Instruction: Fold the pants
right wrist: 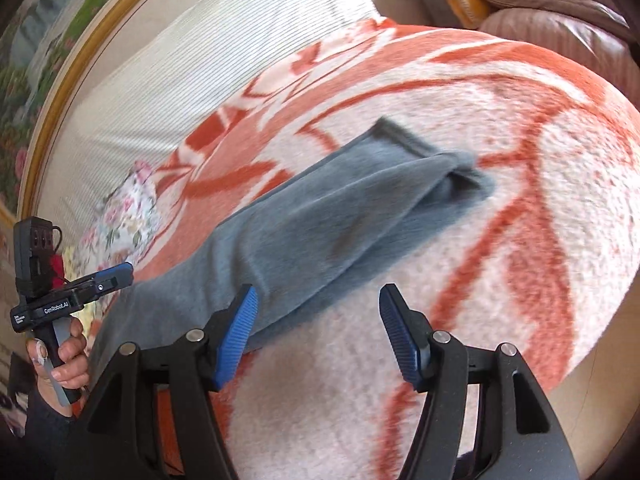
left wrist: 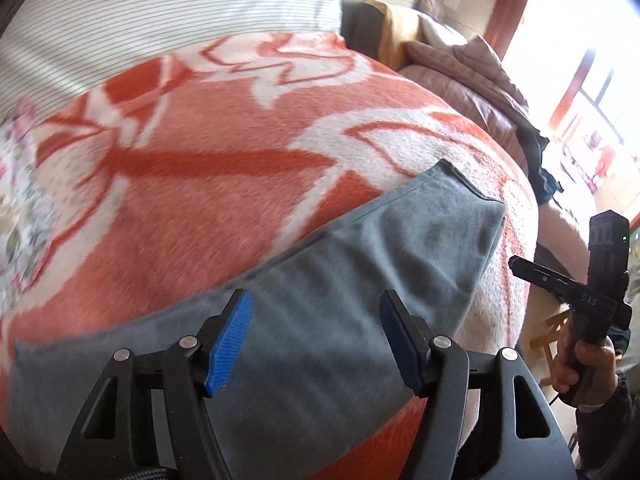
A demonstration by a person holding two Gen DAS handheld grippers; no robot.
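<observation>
Grey pants (left wrist: 360, 264) lie folded lengthwise in a long strip on an orange and white blanket (left wrist: 192, 208); the hem end points toward the far right. My left gripper (left wrist: 316, 340) hovers over the pants' middle, jaws open, with cloth below and nothing pinched. In the right wrist view the pants (right wrist: 320, 220) run from lower left to upper right. My right gripper (right wrist: 318, 336) is open over the blanket (right wrist: 500, 208), its left pad (right wrist: 236, 332) at the pants' near edge. Each view shows the other gripper held in a hand: the right gripper (left wrist: 520, 266) and the left gripper (right wrist: 118, 274).
A white striped sheet (left wrist: 160, 12) covers the bed behind the blanket. A floral cloth (right wrist: 124, 216) lies at the blanket's left. Brown quilted cushions (left wrist: 472, 80) are piled at the far right near a bright window. A gold-framed picture (right wrist: 44, 92) stands along the left.
</observation>
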